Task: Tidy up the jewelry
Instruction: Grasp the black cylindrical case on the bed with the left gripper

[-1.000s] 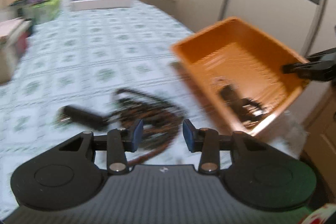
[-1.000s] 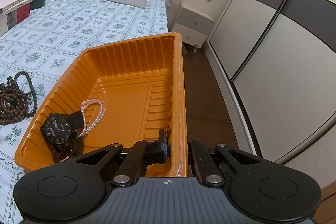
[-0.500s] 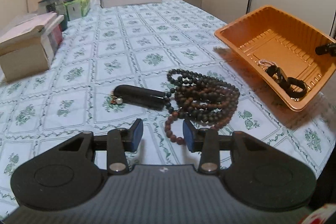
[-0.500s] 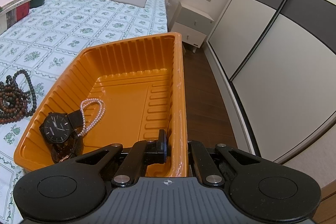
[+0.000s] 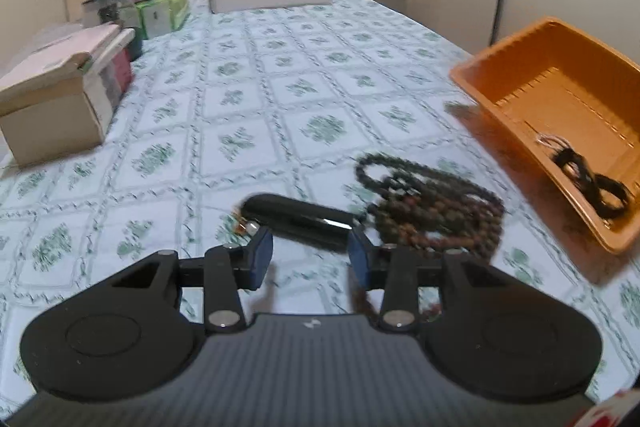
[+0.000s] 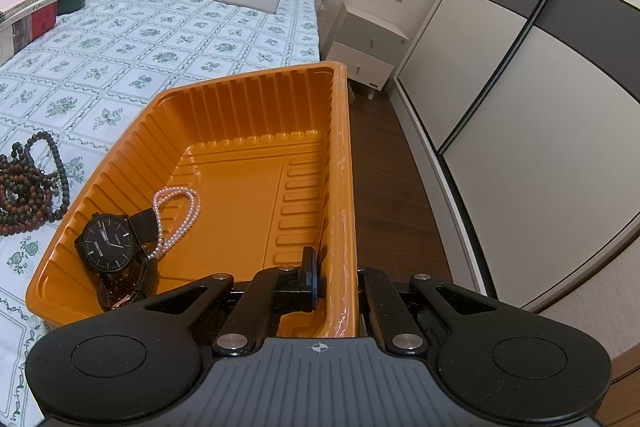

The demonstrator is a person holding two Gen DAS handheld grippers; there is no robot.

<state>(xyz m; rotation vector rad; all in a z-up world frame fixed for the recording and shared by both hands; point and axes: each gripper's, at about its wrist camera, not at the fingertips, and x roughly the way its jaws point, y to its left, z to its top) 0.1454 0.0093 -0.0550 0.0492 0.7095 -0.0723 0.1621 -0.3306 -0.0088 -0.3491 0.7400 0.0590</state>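
Note:
An orange tray [image 6: 256, 107] sits at the bed's right edge; it also shows in the left wrist view [image 5: 516, 67]. It holds a black watch [image 6: 105, 245] and a pearl bracelet [image 6: 178, 219]. My right gripper [image 6: 338, 281] is shut on the tray's near right rim. A pile of dark bead necklaces [image 5: 436, 205] and a black cylindrical case [image 5: 300, 219] lie on the bedsheet. My left gripper [image 5: 310, 257] is open and empty, its fingertips on either side of the case's near side.
The flowered bedsheet [image 5: 280, 87] spreads ahead. A cardboard box [image 5: 60, 99] and tissue packs [image 5: 160, 11] stand at the left. A flat white box [image 5: 272, 1] lies at the far end. Wardrobe doors [image 6: 520, 87] and a nightstand [image 6: 366, 47] stand beyond the bed's right edge.
My left gripper has swung left away from the tray and closed in on the black case. The right gripper has kept its hold on the tray rim.

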